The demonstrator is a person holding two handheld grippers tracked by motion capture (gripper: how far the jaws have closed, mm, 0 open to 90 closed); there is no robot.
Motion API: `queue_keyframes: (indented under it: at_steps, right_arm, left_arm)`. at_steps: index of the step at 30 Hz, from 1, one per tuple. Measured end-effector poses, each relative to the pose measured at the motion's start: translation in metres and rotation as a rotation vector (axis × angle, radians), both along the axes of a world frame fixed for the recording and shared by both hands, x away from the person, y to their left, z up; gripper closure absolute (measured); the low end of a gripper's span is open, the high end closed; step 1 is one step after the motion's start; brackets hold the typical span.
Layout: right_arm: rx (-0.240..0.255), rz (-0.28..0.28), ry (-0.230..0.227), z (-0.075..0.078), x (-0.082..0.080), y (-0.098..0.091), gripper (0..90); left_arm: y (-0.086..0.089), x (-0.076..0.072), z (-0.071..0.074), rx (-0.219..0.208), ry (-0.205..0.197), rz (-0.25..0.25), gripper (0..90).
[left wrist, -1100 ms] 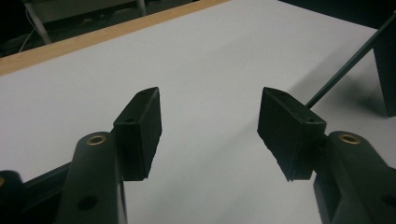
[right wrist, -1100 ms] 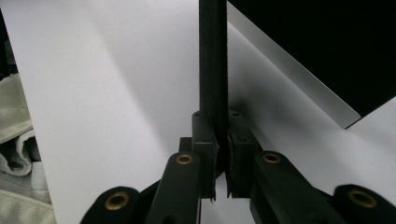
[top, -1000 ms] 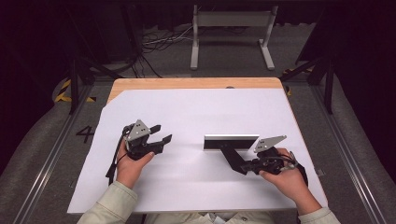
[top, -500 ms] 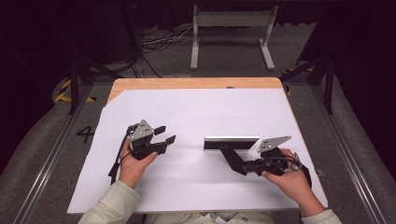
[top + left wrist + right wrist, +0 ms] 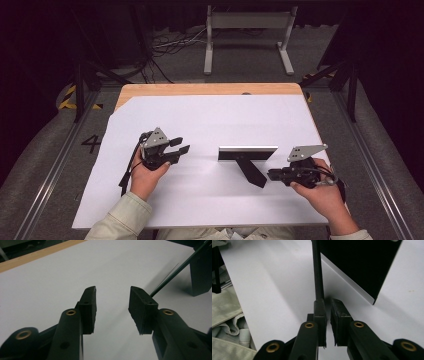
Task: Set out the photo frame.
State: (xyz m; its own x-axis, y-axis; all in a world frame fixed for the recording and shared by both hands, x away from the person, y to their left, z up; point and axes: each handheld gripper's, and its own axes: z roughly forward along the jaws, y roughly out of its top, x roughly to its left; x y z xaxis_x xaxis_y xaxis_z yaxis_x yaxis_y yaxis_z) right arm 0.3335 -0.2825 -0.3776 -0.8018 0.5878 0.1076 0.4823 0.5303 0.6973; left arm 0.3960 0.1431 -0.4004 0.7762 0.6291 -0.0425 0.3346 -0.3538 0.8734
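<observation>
Standing on the white sheet point(image 5: 210, 120) that covers the desk point(image 5: 200, 89), a black picture frame point(image 5: 247, 153) sits right of the middle, nearer the desk's near edge, its back prop point(image 5: 251, 172) slanting toward the person. The right tongs point(image 5: 272, 174) lie low beside the prop's foot, near the right edge; in the right gripper view their jaws are almost together with only a thin slit between them, and the prop's edge point(image 5: 318, 270) rises just past the tips, seemingly not pinched. The left tongs point(image 5: 181, 145), left of the frame and well apart from it, hang over bare sheet with jaws spread and nothing between them.
</observation>
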Motion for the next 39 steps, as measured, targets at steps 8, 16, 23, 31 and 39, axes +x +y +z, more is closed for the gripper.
queue_keyframes:
  at_steps: [8, 16, 23, 31, 39]
  right_arm:
    - [-0.001, -0.028, -0.02, 0.009, -0.005, -0.012, 90.0]
    - [-0.031, -0.059, -0.046, 0.012, -0.005, -0.02, 90.0]
    - [-0.039, -0.101, -0.051, 0.006, 0.001, -0.027, 90.0]
    - [-0.036, -0.111, -0.043, -0.007, 0.011, -0.024, 90.0]
    - [-0.031, -0.102, -0.029, -0.02, 0.023, -0.017, 90.0]
  left_arm:
    - [-0.004, 0.002, 0.003, 0.001, 0.009, -0.018, 64.6]
    - [-0.007, 0.001, 0.005, 0.011, 0.032, -0.038, 72.3]
    - [-0.012, 0.003, 0.01, 0.018, 0.029, -0.05, 72.9]
    - [-0.012, 0.003, 0.011, 0.021, 0.035, -0.056, 72.3]
    - [-0.013, 0.003, 0.01, 0.027, 0.038, -0.065, 70.7]
